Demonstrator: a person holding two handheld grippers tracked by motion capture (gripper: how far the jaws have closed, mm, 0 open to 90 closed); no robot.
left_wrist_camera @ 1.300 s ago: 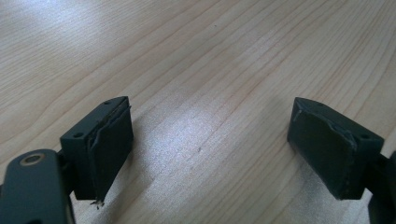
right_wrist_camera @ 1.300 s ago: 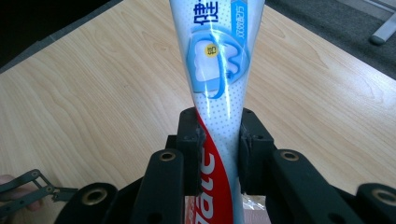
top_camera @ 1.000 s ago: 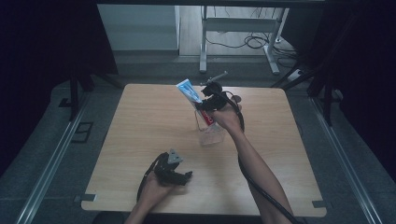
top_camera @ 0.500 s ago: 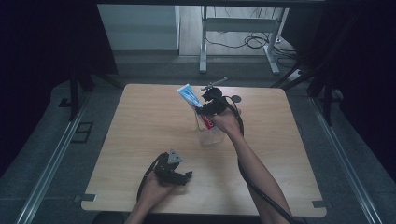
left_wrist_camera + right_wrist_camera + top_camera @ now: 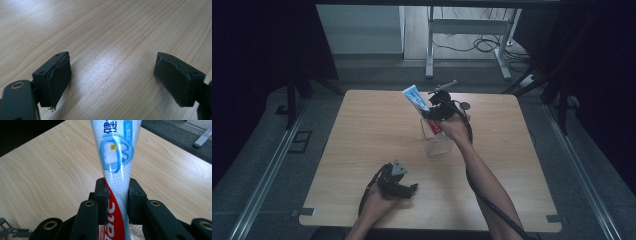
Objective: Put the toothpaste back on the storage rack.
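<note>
A wooden surface (image 5: 362,130) seen from above. The right gripper (image 5: 437,112), held over a clear container (image 5: 437,142) near the far middle, has its fingers (image 5: 102,195) pinching a toothpaste tube (image 5: 116,162) that slants up and away. The left gripper (image 5: 404,187) rests near the front edge, its fingers (image 5: 56,77) spread apart with nothing between them.

Toothpaste tube (image 5: 117,167) blue-white-red, tilted, lower end in clear cup (image 5: 438,142).
</note>
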